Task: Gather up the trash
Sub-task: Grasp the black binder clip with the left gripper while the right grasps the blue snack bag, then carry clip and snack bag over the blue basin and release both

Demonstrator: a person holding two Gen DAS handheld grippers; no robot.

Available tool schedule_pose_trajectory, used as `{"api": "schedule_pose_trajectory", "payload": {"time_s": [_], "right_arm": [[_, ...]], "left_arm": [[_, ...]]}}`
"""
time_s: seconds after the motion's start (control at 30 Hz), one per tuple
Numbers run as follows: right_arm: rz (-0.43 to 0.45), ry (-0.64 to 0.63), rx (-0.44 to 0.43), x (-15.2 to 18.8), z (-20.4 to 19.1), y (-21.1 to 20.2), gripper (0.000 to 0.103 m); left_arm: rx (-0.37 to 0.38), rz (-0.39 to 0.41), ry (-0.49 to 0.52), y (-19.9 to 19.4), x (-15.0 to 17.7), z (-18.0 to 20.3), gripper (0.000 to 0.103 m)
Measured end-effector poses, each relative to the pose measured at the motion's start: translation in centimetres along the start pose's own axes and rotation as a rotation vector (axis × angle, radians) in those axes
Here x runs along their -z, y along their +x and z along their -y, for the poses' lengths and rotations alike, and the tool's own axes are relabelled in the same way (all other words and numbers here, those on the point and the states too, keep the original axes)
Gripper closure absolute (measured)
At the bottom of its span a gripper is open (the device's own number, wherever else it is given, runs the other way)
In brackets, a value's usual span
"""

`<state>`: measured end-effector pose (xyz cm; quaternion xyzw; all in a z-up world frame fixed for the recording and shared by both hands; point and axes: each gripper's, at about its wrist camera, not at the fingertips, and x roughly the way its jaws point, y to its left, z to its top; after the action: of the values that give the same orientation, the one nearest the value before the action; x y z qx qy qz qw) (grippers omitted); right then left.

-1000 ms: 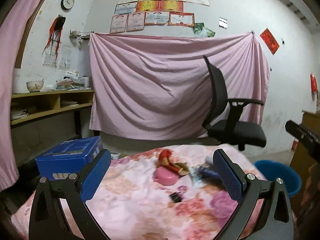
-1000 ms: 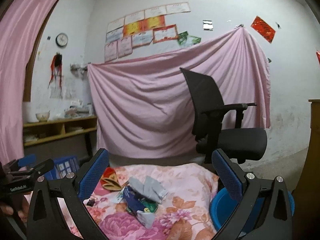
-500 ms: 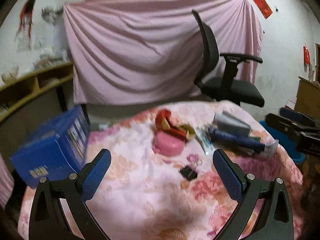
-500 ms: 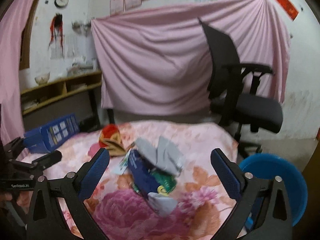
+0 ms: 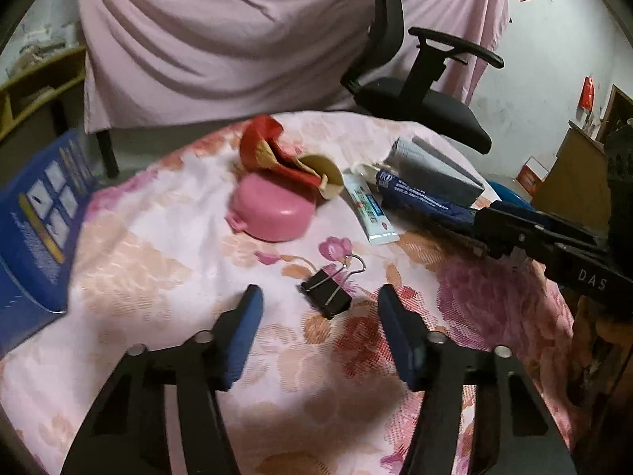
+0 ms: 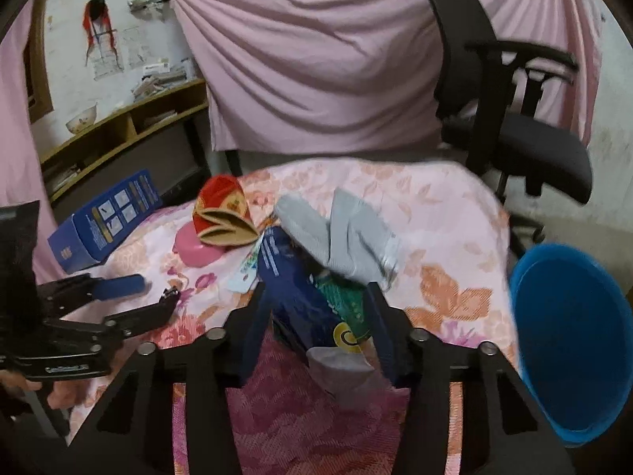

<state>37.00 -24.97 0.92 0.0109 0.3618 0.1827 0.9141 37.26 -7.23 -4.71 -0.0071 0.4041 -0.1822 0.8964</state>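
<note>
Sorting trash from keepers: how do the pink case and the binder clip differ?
The pink case is rounded and smooth; the binder clip is black, angular, with wire handles. The case looks larger. The clip lies between the left gripper's open fingers, the case beyond. Both rest on the floral cloth.

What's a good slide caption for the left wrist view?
Open left gripper frames a black binder clip on the floral tablecloth.

Both the left gripper [image 5: 320,308] and the right gripper [image 6: 316,308] hang low with jaws apart, gripping nothing.
</note>
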Motion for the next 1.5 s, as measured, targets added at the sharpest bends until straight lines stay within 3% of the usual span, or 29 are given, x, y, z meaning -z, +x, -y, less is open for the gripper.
{"api": "schedule_pose_trajectory", "payload": {"time_s": [0.13,0.3,0.63,0.83,1.03,1.3,1.5], "right_arm": [[-0.042,0.032,-0.050,0.2,0.6,0.6,0.061],[-0.084,0.068,-0.083,0.4,1.1,1.2,0.067],[-0.050,0.017,-0.120,0.8,-0.1,-0.2,0.073],[0.051,0.002,-0.137,1.1,-0.3,-2.6,0.073],[0.219,-0.031,-0.142,1.0,-0.4,-5.8,0.073],[0.501,-0.014,-0.047,0.6,2.0,-11.5,0.073],[0.627,0.013,0.046,0.6,4.7,-14.8,0.073]], "left_arm": [[0.024,-0.017,-0.007,0.3,-0.4,-0.1,0.058],[0.001,-0.029,-0.016,0.6,-0.9,-0.4,0.081],[-0.059,0.027,-0.025,-0.3,-0.2,0.5,0.090],[-0.075,0.113,-0.069,-2.0,0.5,1.2,0.090],[-0.079,0.248,-0.047,-4.2,0.2,3.5,0.090],[-0.033,0.447,0.025,-6.9,-3.0,9.1,0.090],[0.015,0.557,0.112,-8.4,-4.9,14.0,0.090]]}}
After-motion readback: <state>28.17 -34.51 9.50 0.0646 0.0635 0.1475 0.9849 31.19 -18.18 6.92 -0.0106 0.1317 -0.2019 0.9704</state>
